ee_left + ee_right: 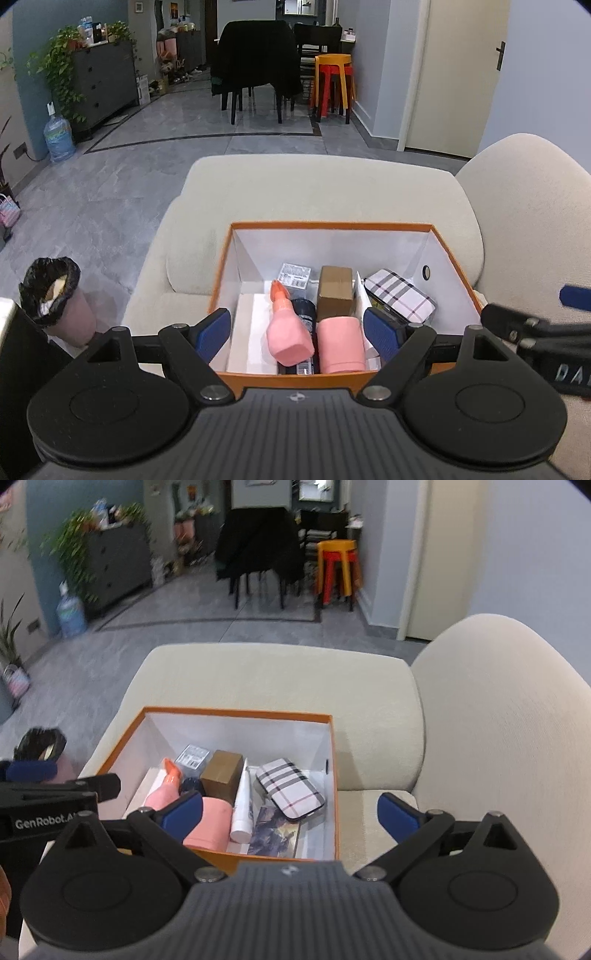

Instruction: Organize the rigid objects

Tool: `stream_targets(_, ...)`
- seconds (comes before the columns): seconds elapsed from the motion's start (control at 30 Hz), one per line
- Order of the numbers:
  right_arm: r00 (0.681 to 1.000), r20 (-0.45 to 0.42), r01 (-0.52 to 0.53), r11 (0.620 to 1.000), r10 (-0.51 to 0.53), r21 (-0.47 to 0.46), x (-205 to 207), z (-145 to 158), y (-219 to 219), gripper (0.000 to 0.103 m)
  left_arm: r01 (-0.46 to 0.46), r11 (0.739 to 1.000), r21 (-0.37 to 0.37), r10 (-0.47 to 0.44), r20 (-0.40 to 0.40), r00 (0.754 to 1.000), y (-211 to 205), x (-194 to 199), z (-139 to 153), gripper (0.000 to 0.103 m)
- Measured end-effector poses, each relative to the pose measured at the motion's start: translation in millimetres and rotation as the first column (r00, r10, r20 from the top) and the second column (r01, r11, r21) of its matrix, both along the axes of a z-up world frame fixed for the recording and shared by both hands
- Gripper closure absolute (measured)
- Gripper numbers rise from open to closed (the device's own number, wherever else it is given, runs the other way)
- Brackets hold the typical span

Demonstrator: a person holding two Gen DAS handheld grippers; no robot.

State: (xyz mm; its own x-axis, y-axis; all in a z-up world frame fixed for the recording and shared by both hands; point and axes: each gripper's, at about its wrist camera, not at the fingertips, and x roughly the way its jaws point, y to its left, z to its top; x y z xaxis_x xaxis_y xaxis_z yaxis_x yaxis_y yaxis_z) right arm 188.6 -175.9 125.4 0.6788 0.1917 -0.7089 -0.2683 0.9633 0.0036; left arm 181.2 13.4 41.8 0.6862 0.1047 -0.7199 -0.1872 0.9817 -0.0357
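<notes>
Box (332, 226): orange outside, white inside, open top, sitting on a beige sofa (314, 184) seat cushion. Small round hole in its right wall.

Contents, from the left wrist view: pink spray bottle (288, 332) lying on its side, orange nozzle pointing to the far wall; dark can (306, 314) just beside it, partly under it; pink cylinder (341, 345) at the near wall; brown carton (335, 293) upright behind the cylinder; plaid case (402, 295) at the right, tilted. A small labelled packet (295, 276) lies at the back. The right wrist view adds a white tube (242, 805) between carton and case, and a dark printed booklet (275, 830) flat under the case's near end.

Left gripper (297, 334): fingers wide, nothing between them, over the near edge of the box.
Right gripper (290, 814): fingers wide, empty, over the box's near right corner.

Bin (55, 295) with black liner on the floor at left.
</notes>
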Motion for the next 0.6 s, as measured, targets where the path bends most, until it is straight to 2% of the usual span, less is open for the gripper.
stream_targets(0.1, 1.0, 0.001, 0.022, 1.0, -0.022, 0.01, -5, -13, 0, 0.003, 0.009, 1.0, -0.004, -0.009, -0.003, 1.0, -5, -1, -7, 0.008)
stream_targets(0.2, 0.999, -0.016, 0.03, 0.999, -0.029, 0.013, -6, -25, 1, 0.003, 0.006, 0.999, 0.037, -0.006, -0.018, 1.0, -10, -1, -13, 0.007)
stream_targets(0.27, 0.999, -0.03, 0.032, 0.999, -0.032, 0.014, -5, -30, 1, 0.003, 0.01, 1.0, 0.025, -0.009, -0.03, 0.999, -10, -1, -18, 0.007)
stream_targets(0.37, 0.999, -0.038, 0.037, 0.999, -0.036, 0.019, -4, -32, 0, 0.003, 0.006, 1.0, 0.007, -0.006, -0.039, 0.999, -9, -1, -21, 0.007)
stream_targets(0.6, 0.999, -0.028, 0.033, 0.999, -0.034, -0.004, -8, -32, 4, 0.003, -0.004, 1.0, 0.02, 0.005, -0.052, 0.999, -8, -2, -23, 0.007)
